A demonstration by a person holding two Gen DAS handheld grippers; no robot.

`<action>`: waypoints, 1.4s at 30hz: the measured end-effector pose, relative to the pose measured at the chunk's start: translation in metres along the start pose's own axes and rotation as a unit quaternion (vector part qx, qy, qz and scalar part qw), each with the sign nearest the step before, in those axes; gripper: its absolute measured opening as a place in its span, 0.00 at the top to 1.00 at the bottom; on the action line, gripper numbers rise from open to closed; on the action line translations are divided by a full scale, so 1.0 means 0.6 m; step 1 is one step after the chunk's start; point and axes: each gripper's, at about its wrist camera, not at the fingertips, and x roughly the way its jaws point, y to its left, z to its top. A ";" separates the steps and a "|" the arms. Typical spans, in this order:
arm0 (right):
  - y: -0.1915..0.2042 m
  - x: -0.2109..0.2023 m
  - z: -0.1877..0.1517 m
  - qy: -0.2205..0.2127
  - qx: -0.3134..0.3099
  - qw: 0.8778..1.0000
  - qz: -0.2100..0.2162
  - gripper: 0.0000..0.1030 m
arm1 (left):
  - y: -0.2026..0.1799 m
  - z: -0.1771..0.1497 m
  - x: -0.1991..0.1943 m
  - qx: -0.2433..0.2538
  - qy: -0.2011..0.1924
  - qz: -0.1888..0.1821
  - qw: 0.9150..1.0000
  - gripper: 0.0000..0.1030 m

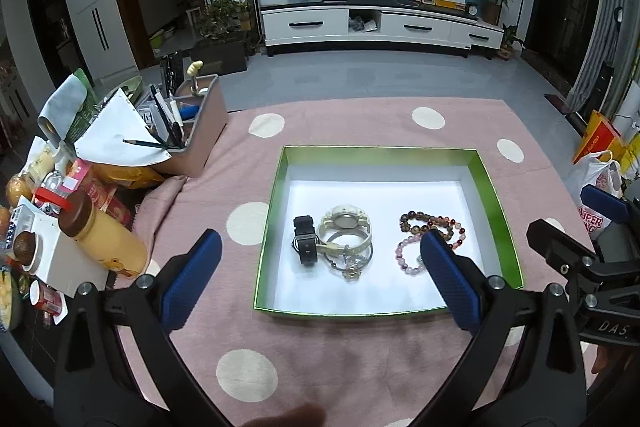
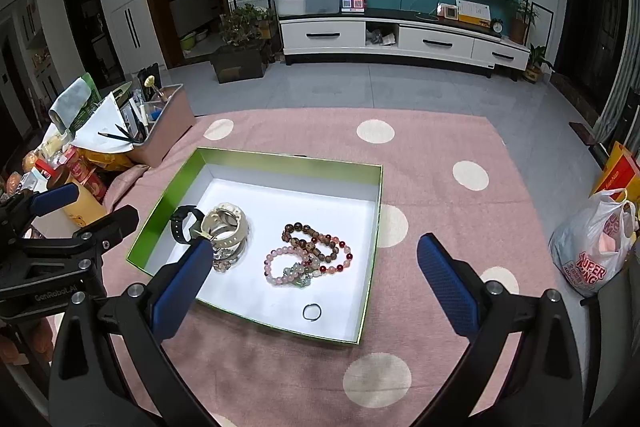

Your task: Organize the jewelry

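A green-rimmed box with a white floor lies on the pink dotted cloth. Inside on the left are a black watch, a cream watch and silver bangles. To their right lie brown and red bead bracelets and a pink bead bracelet. A small black ring sits near the box's front wall. My left gripper hangs open above the box, holding nothing. Beside it my right gripper is open and empty too.
A pink desk organizer with pens stands at the cloth's back left. A yellow bottle and snack packets crowd the left edge. A white plastic bag and a yellow bag sit off the table's right side.
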 end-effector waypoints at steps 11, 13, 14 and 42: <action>0.004 -0.003 0.001 0.000 -0.001 1.000 -0.001 0.01 | 0.007 0.006 -0.005 -0.010 0.005 -0.004 1.000 0.02; 0.003 -0.003 0.001 0.000 0.000 1.000 -0.002 0.01 | 0.006 0.006 -0.003 -0.009 0.006 -0.003 1.000 0.02; 0.003 -0.001 0.000 0.001 0.001 1.000 -0.002 0.01 | 0.006 0.006 -0.002 -0.010 0.007 -0.004 1.000 0.02; -0.001 0.015 -0.006 0.008 0.000 1.000 -0.007 0.01 | 0.006 -0.001 0.013 -0.010 0.015 -0.002 1.000 0.02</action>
